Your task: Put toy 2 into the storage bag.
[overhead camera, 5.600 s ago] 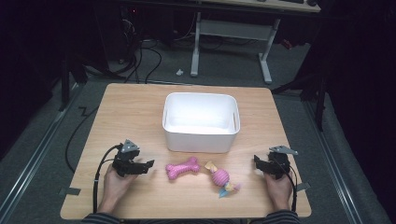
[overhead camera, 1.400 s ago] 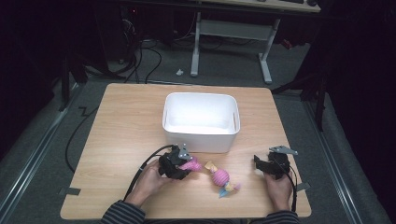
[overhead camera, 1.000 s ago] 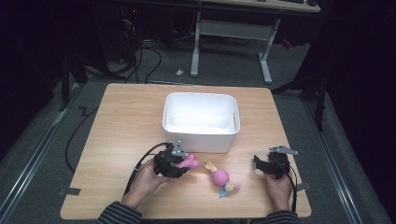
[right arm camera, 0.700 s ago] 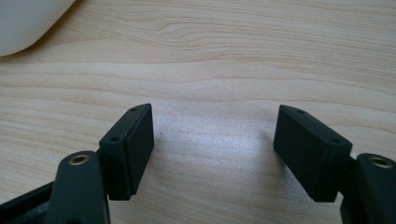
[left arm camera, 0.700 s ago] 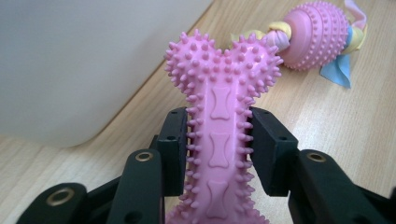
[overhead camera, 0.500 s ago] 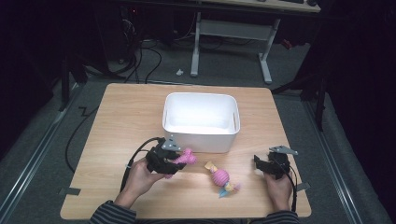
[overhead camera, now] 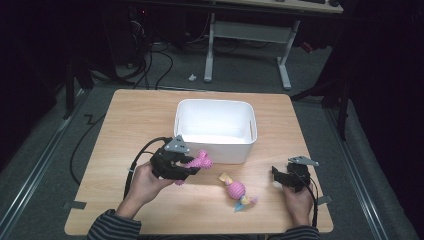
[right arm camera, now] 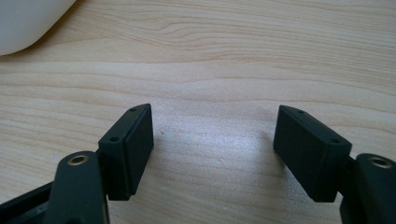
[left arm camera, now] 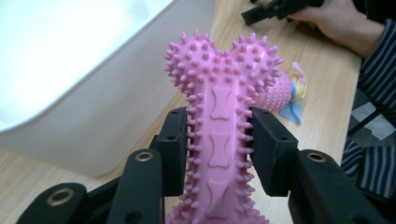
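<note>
Bone toy [left arm camera: 219, 140] between left gripper's [left arm camera: 218, 154] clamped jaws.

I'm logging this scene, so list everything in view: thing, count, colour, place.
table: one, light wood, centre of the high view.
bin: one, white, on the table's middle toward the far edge.
bone toy: one, pink and spiky, clamped by its shaft in the left tongs, beside the bin's near wall.
ball toy: one, pink with yellow and blue ends, lying on the table between the two hands.
desk frame: one, grey, on the floor beyond the table.
left tongs: black, shut on the bone toy.
right tongs: black, open over bare wood, near the table's right edge.
</note>
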Demonstrator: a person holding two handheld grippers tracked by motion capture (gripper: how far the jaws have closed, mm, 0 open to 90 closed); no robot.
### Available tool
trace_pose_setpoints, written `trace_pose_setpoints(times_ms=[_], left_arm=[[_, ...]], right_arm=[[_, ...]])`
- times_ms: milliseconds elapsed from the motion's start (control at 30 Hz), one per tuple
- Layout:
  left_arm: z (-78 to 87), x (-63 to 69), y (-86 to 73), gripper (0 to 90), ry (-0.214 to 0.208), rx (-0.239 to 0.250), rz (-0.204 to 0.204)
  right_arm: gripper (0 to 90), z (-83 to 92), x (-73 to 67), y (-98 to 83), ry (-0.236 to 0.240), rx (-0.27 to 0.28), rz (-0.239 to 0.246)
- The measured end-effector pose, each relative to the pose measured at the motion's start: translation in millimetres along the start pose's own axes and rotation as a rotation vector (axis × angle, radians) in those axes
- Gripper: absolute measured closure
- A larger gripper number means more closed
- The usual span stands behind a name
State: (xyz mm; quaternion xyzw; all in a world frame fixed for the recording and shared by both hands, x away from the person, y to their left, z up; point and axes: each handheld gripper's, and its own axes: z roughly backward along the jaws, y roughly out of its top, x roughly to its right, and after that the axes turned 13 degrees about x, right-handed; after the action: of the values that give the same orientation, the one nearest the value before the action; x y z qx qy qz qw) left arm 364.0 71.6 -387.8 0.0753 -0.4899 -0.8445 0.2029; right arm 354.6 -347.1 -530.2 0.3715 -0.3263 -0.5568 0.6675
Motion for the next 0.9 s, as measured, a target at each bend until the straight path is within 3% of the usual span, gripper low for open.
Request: trace_pose_setpoints(times_ms=[367,567,800,900], left_arm=[[12.9,-10.9,27.5,59.7,0.021,0.024,-0.012],[9.1,-19.8,44.3,59.6,0.052,0.021,-0.03],[5.4,-29.8,55.3,59.4,0.034,0.046,-0.009],[2.1,-34.2,61.1,59.4,0.055,0.033,-0.025]], right_arm=[[29.0,0.0,0.0,0.0,0.001,0.0,0.0],[29.1,0.0,-0.1,-0.1,0.004,0.002,0.005],[29.0,0.3,-0.9,0.0,0.003,0.0,0.004],[29.0,0.2,-1.5,-0.1,0.004,0.005,0.017]])
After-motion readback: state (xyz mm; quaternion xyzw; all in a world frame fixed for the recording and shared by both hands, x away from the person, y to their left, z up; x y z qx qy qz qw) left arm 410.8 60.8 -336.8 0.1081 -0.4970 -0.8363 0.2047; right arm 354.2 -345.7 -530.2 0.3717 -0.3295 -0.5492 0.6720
